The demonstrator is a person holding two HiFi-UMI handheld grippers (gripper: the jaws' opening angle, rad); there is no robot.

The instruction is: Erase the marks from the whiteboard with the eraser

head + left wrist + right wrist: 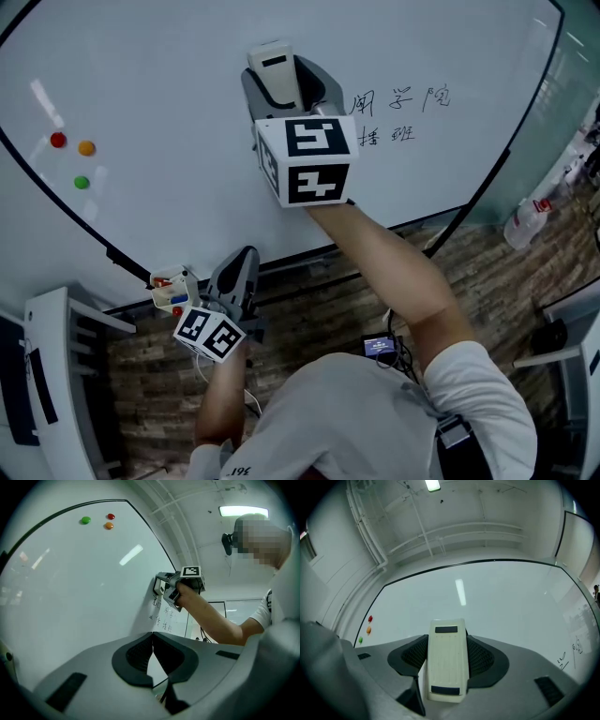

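The whiteboard (169, 103) fills the upper head view. Handwritten marks (400, 112) sit in two rows right of centre; they also show as marks (569, 653) at the right edge of the right gripper view and marks (161, 616) in the left gripper view. My right gripper (281, 80) is shut on a cream eraser (447, 663), also seen as eraser (272, 70), held against the board just left of the marks. My left gripper (239, 272) hangs low by the board's bottom edge, its jaws closed together on nothing (152, 660).
Three round magnets, red (58, 140), orange (86, 147) and green (82, 182), stick at the board's left. A small tray (173, 289) with markers hangs at the bottom rail. A white rack (56, 375) stands lower left. A plastic bottle (525, 220) lies on the floor at right.
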